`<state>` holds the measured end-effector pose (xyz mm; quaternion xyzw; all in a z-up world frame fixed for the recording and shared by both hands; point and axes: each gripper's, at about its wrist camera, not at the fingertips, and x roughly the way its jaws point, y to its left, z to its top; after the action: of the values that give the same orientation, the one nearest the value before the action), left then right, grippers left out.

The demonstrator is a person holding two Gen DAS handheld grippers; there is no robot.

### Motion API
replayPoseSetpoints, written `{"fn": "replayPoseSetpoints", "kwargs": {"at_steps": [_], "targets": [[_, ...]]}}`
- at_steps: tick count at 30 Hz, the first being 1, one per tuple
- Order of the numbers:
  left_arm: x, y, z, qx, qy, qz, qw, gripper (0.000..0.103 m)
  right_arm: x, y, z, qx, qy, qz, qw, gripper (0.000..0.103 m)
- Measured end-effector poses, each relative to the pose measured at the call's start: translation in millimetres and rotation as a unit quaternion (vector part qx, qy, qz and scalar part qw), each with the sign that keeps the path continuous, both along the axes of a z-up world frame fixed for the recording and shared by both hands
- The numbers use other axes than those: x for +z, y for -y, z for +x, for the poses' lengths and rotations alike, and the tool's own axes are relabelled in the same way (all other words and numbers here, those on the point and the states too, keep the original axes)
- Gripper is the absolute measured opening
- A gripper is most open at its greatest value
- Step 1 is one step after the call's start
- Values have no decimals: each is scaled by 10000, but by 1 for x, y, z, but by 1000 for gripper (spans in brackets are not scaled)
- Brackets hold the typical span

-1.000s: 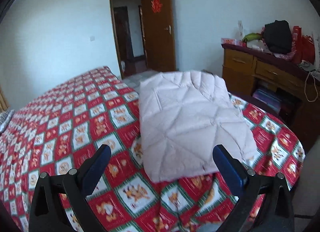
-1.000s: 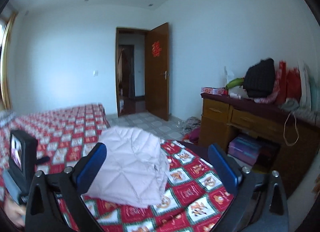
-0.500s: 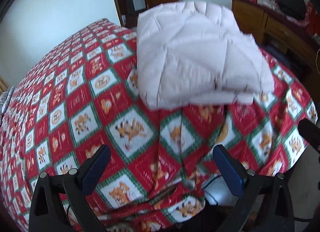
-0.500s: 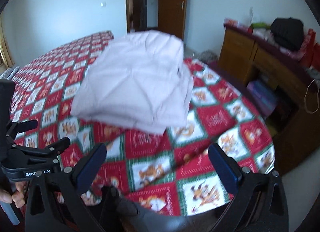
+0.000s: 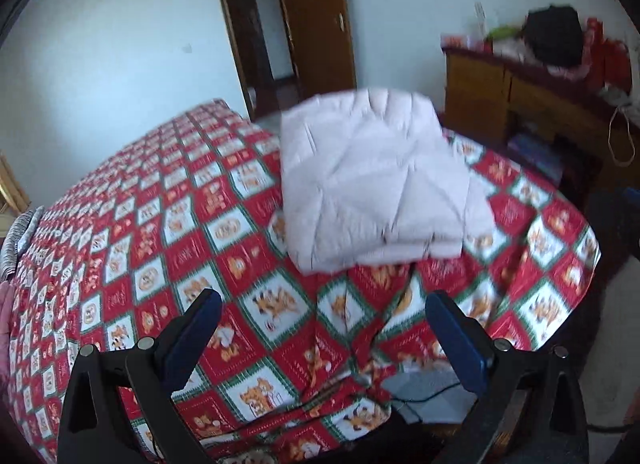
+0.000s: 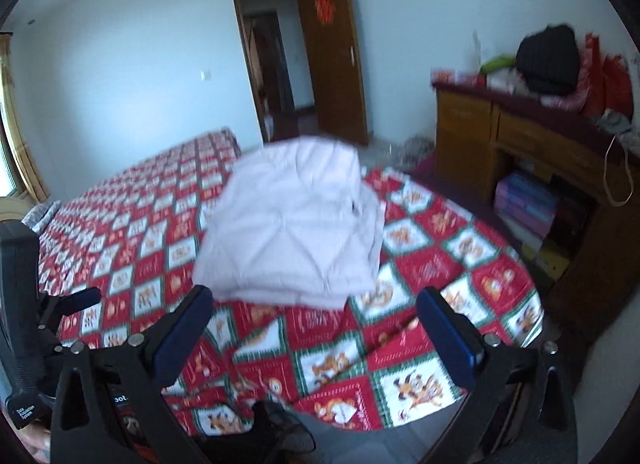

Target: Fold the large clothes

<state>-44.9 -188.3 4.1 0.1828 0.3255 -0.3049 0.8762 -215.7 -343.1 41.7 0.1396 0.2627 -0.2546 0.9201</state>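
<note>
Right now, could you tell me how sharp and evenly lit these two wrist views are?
Left wrist view: the folded white jacket and the bedspread are smeared by motion blur, while the left gripper stays crisp; fisheye bends the room, dark corners. Right wrist view: similar blur on the jacket and dresser, the right gripper sharp; daylight is soft, without glare.

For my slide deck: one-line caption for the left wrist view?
Open left gripper hovers before a folded pale-pink quilted jacket on the red checked bedspread.
</note>
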Motion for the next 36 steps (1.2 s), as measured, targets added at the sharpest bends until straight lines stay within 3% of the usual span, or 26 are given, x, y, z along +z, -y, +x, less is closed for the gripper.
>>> {"fn": "replayPoseSetpoints", "kwargs": {"at_steps": [5, 12, 18, 22, 36], "targets": [[25, -6, -8, 19, 241, -292, 9993, 102, 18, -16, -8, -2, 460, -340, 9984, 103], [54, -19, -29, 230, 991, -791, 9917, 102, 25, -33, -18, -180, 951, -884, 9914, 103], [58, -33, -29, 364, 1085, -1210, 9860, 102, 27, -43, -21, -159, 1159, -1185, 9860, 103], [60, -35, -30, 509, 1261, -1208, 9833, 102, 26, -42, -21, -190, 1163, -1130, 9866, 103], [53, -32, -32, 408, 1219, -1128, 9853, 102, 24, -39, -24, -240, 1167, -970, 9881, 103]]}}
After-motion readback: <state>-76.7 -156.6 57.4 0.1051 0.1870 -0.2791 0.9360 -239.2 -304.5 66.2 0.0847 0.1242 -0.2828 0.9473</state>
